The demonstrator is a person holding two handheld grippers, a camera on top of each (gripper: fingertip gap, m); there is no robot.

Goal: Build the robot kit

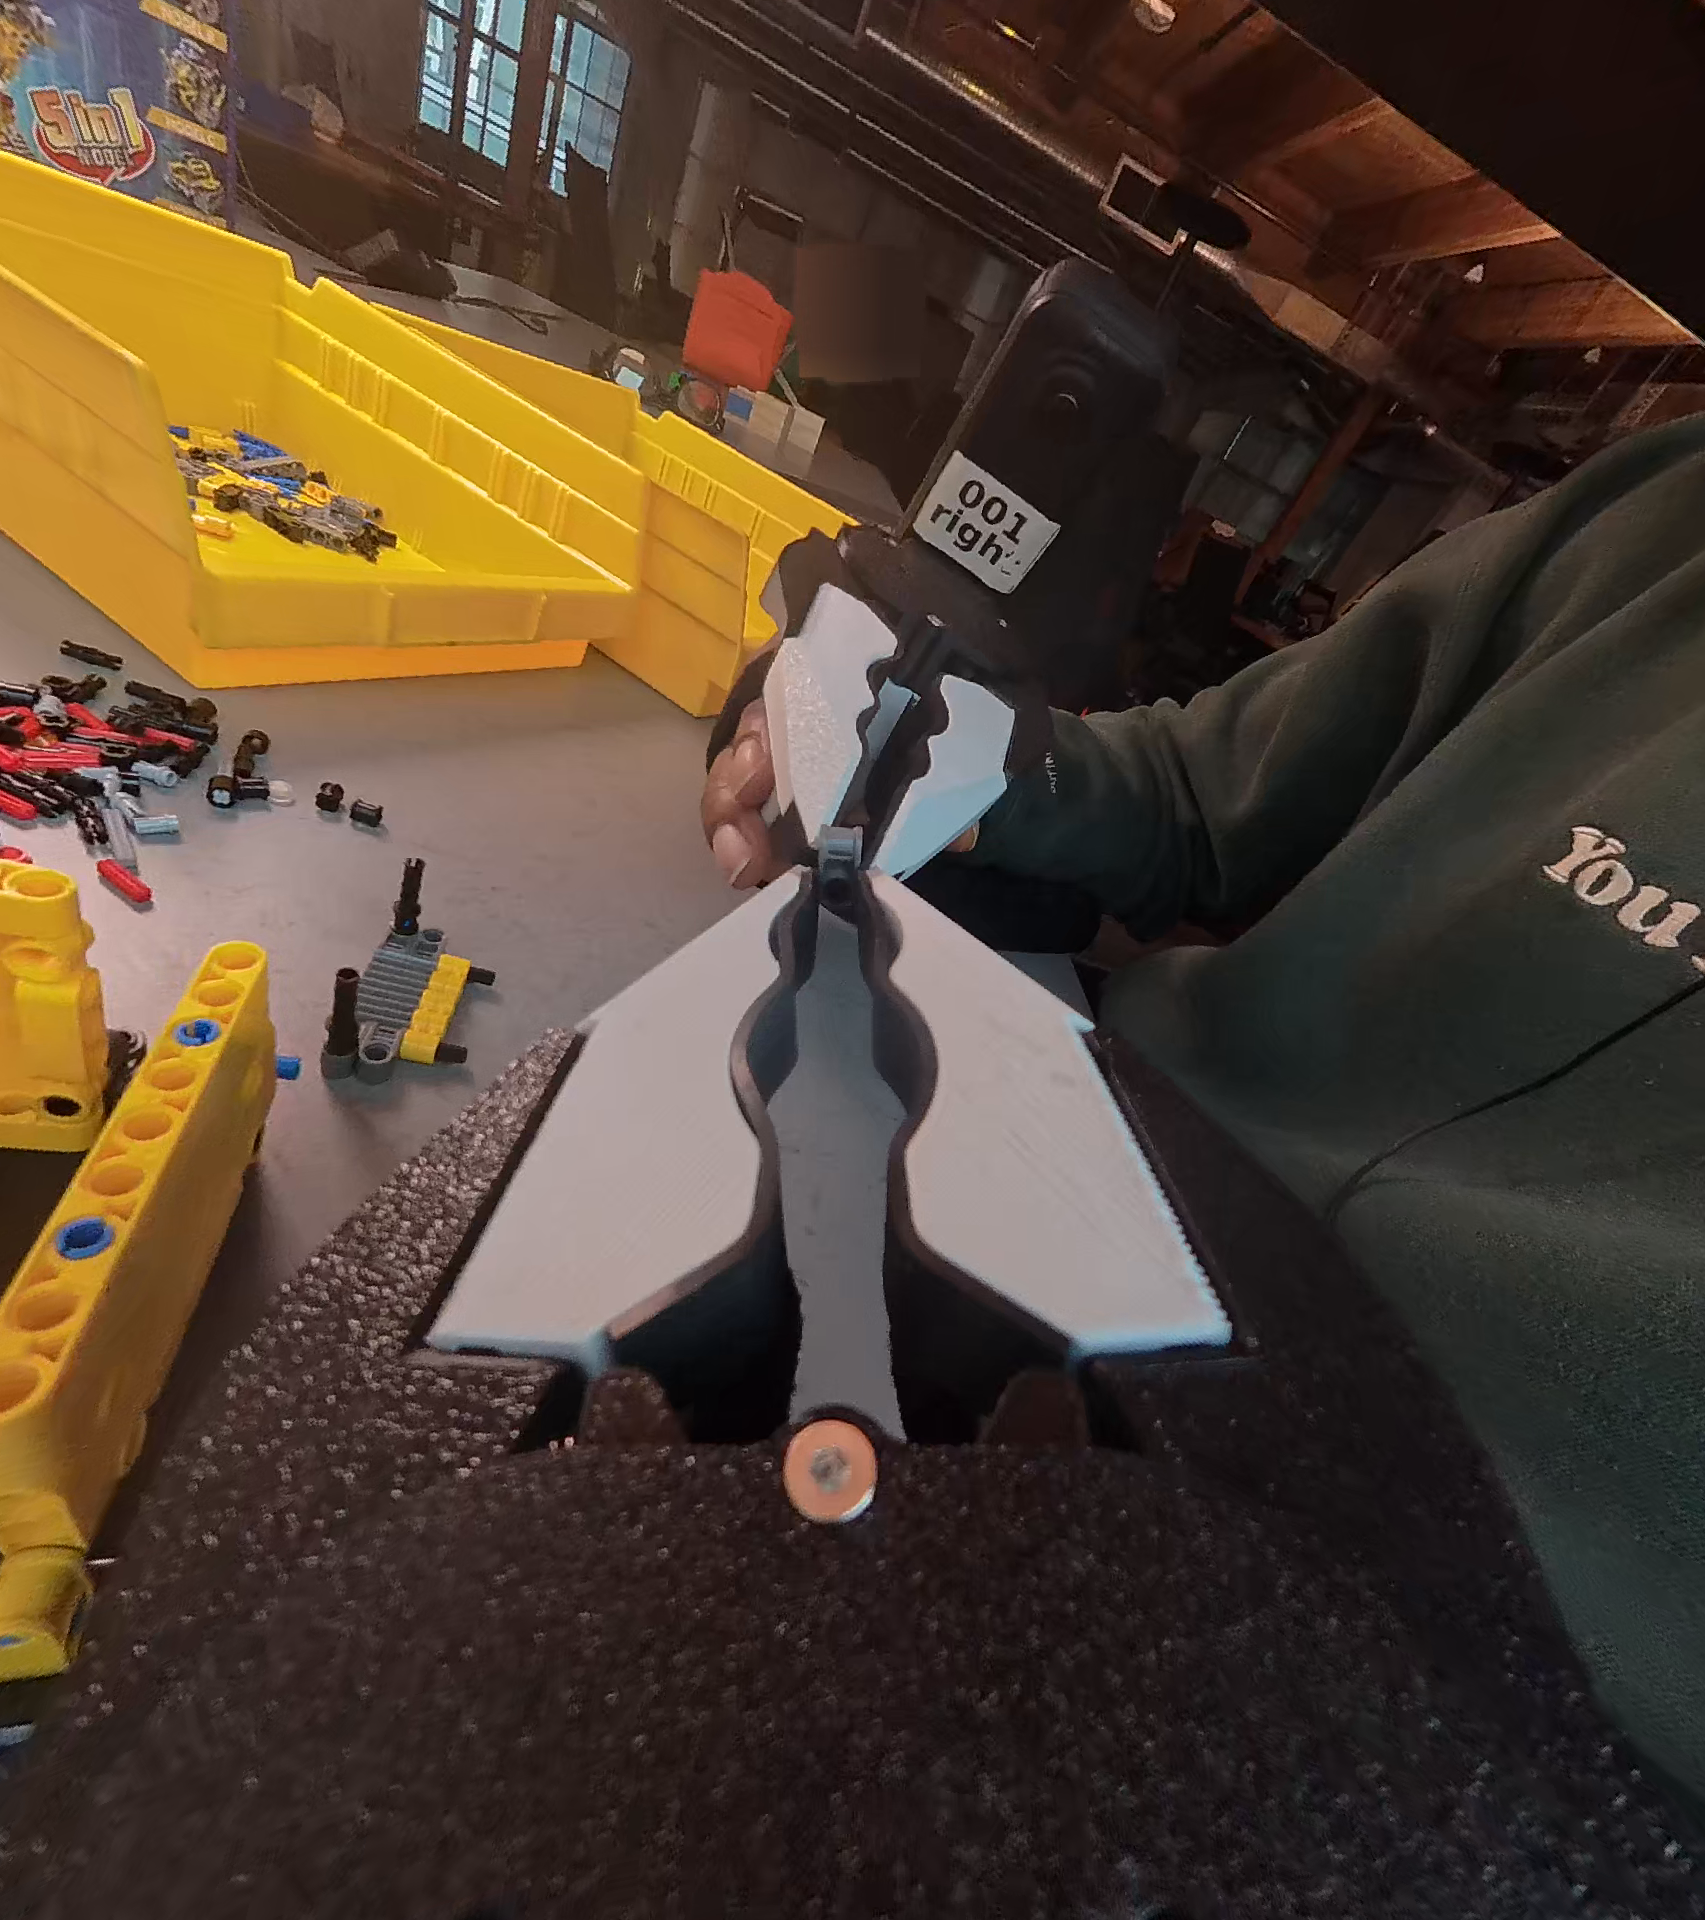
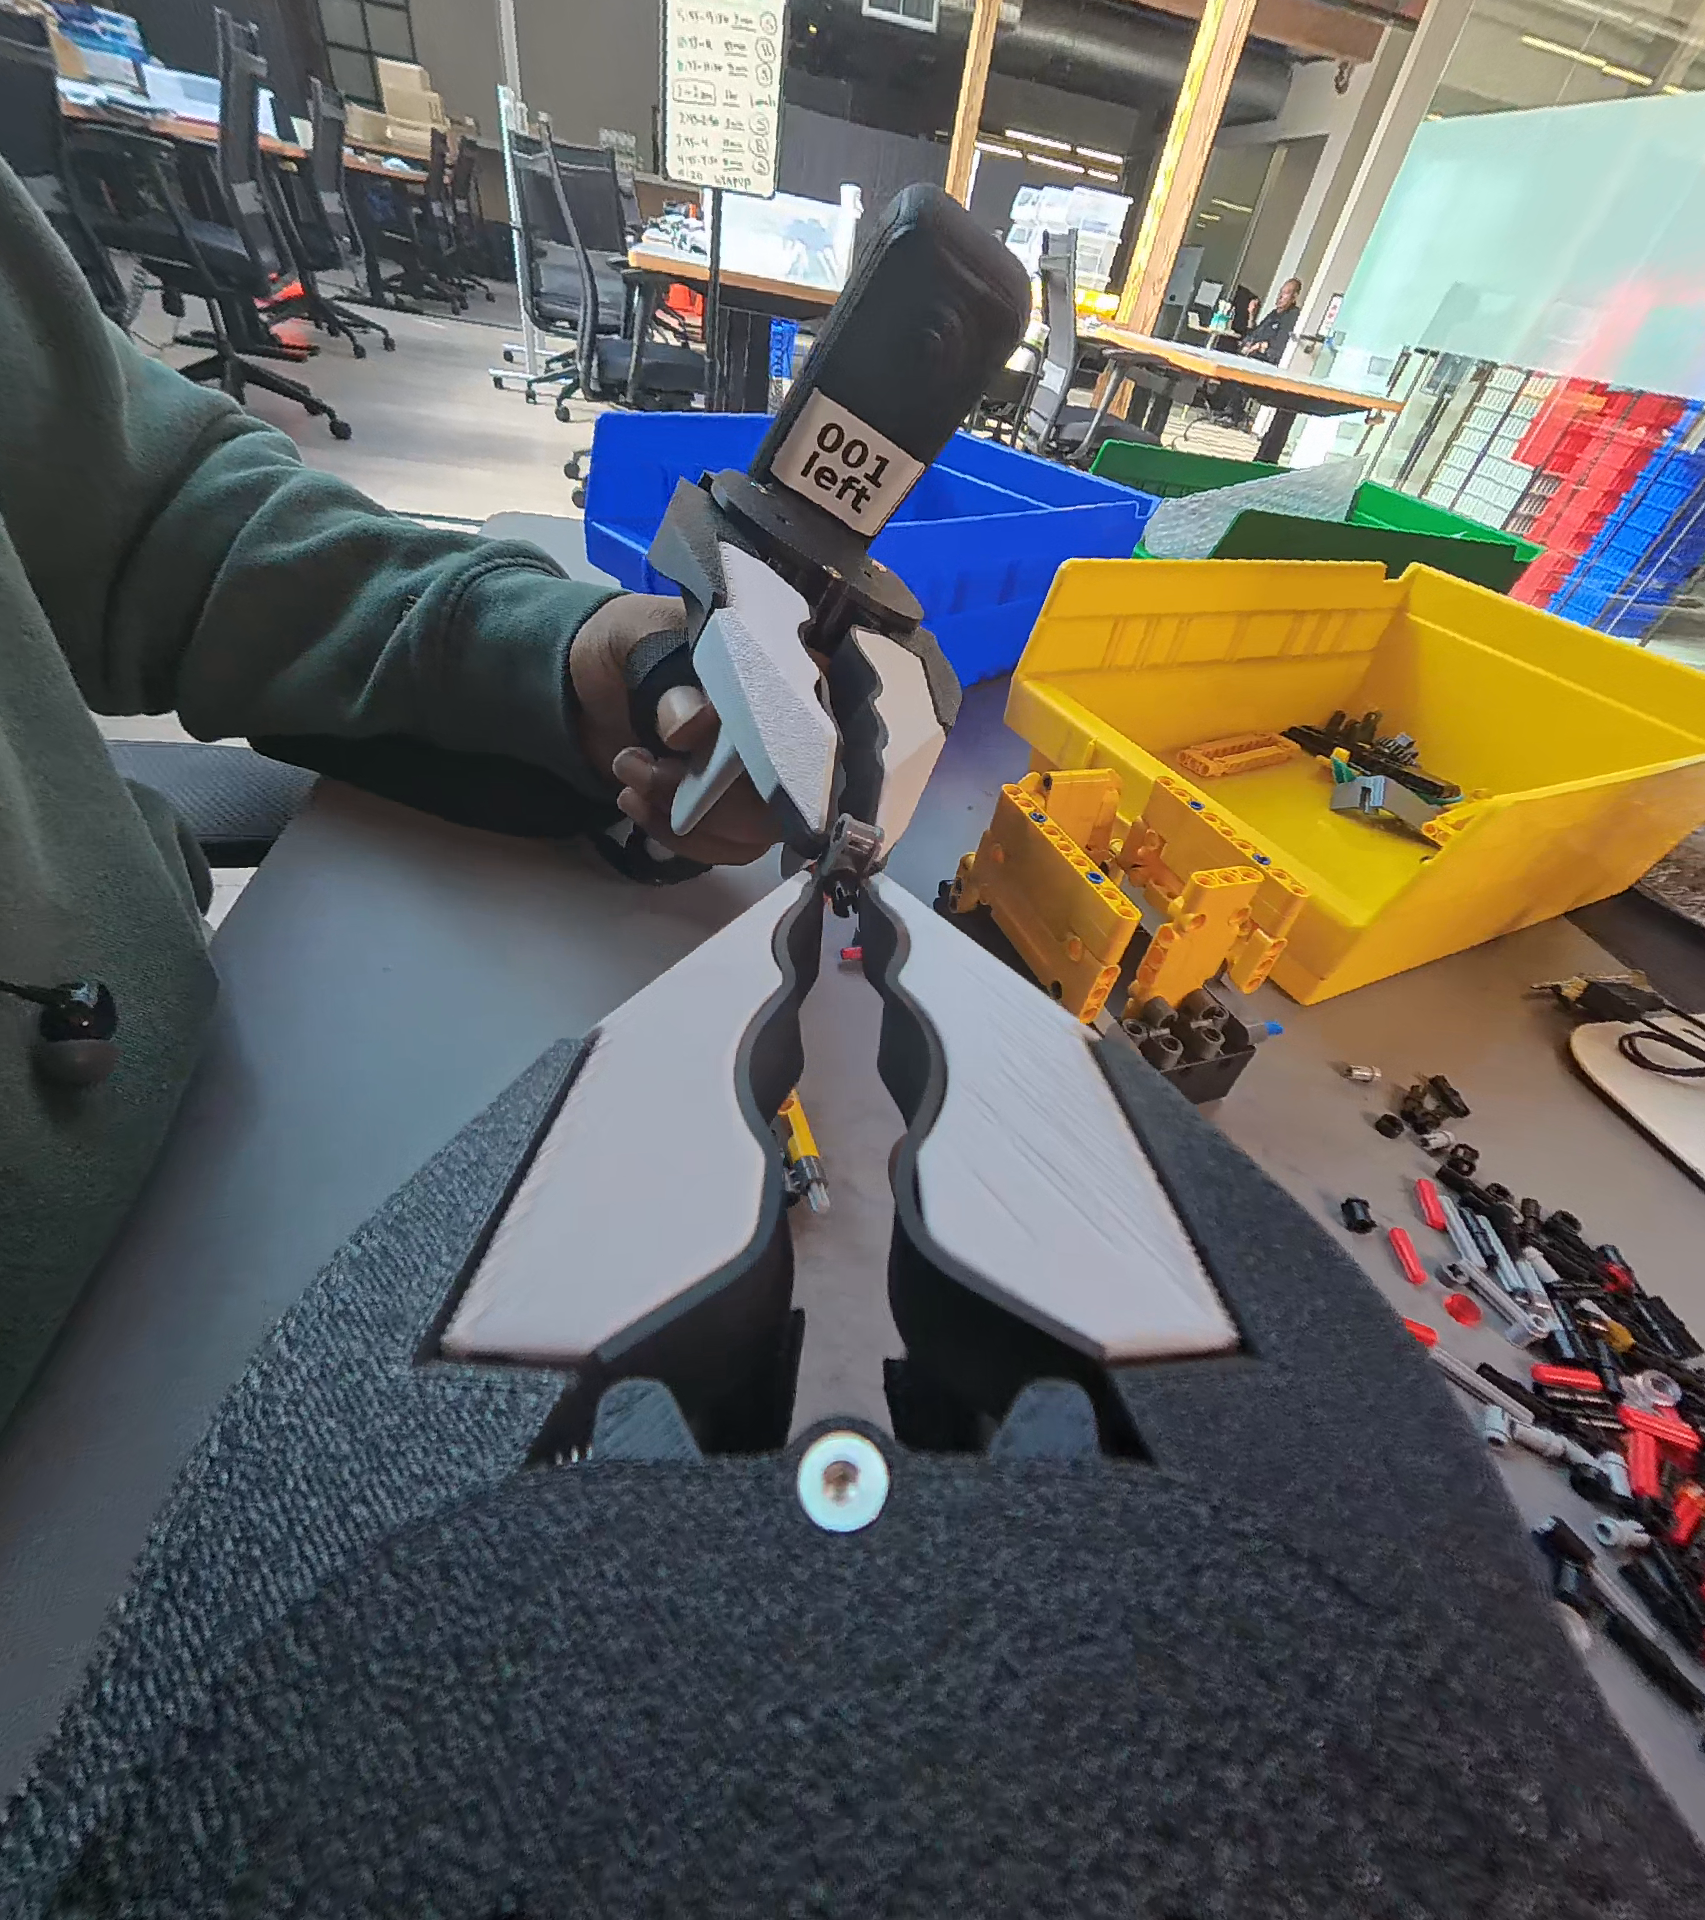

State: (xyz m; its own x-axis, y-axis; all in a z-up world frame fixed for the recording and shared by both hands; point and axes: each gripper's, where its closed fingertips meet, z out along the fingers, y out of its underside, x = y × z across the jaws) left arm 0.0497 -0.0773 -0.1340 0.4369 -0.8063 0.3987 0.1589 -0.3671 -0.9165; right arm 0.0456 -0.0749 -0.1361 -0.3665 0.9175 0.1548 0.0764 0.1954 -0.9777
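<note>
We read left gripper pinching small black connector | right gripper pinching grey connector, tip to tip above table | risk: skewed push pops either piece loose.

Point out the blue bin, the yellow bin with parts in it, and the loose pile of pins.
blue bin (image 2: 1024,520), right wrist view, front wall.
yellow bin (image 2: 1222,665), right wrist view, left wall.
pile of pins (image 2: 1658,1455), right wrist view, pile's middle.
</note>
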